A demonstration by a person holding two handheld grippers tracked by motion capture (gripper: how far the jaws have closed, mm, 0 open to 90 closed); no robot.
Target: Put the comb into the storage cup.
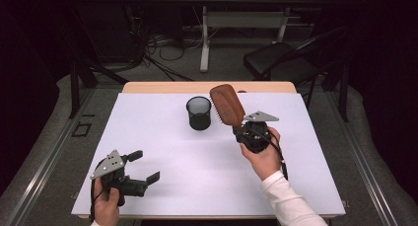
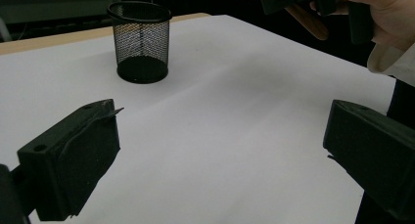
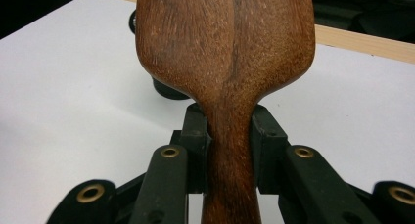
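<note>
— white table [image 1: 162,137], dark room behind. where's the hairbrush?
— wooden hairbrush [image 1: 227,104] is right of centre in the high view, lifted, its handle clamped between the right gripper [image 1: 240,131] fingers, just right of the black mesh cup [image 1: 198,113].
— and the left gripper [image 1: 145,167]?
— lower left of the frame, fingers wide apart, holding nothing.

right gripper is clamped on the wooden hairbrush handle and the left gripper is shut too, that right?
Not quite. The right gripper does clamp the wooden hairbrush by its handle, but the left gripper is open: the left gripper view shows its jaws wide apart over the white table, holding nothing.
</note>
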